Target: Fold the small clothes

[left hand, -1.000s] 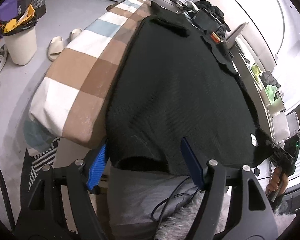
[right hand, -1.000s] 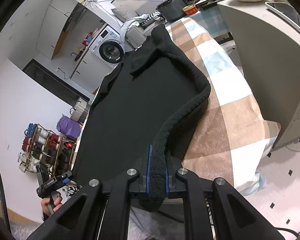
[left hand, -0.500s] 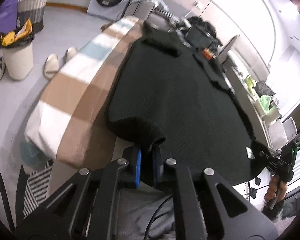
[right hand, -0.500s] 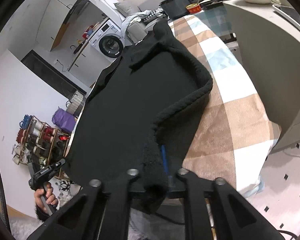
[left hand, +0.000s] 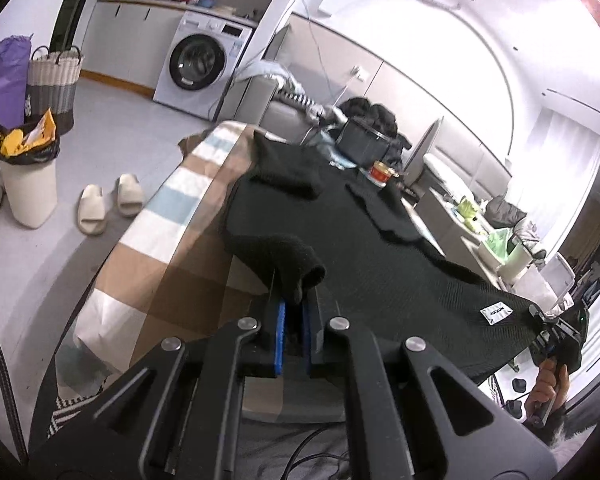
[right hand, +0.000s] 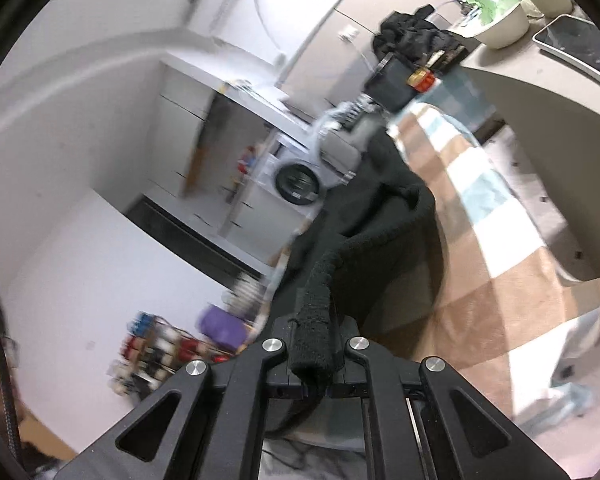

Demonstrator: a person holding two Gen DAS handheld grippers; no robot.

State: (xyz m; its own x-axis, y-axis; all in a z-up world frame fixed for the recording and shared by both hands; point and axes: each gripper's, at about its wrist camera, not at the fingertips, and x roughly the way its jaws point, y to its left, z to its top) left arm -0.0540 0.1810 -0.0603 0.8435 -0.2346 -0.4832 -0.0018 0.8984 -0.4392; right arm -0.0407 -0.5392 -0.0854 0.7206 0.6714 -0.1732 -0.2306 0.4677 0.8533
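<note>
A black knitted garment [left hand: 364, 248] lies spread along a table draped in a brown, white and blue checked cloth [left hand: 160, 236]. My left gripper [left hand: 294, 322] is shut on the garment's near left corner, which bunches up above the blue pads. In the right wrist view my right gripper [right hand: 314, 354] is shut on the thick black hem [right hand: 316, 312] of the near right corner, held raised off the cloth [right hand: 496, 264]. The right gripper [left hand: 556, 340] also shows at the lower right of the left wrist view, in a person's hand, with the garment's white label [left hand: 496, 313] close by.
A black container [left hand: 360, 142] and a small red tin [left hand: 382, 172] stand at the table's far end. On the floor to the left are slippers [left hand: 108, 204] and a white bin [left hand: 28, 188]. A washing machine [left hand: 198, 70] stands behind. A grey counter [right hand: 540, 92] runs along the right.
The left gripper closed on the garment's near left corner and lifted it. The right gripper stayed shut on its corner, rose and tipped up; both views now look further down the room.
</note>
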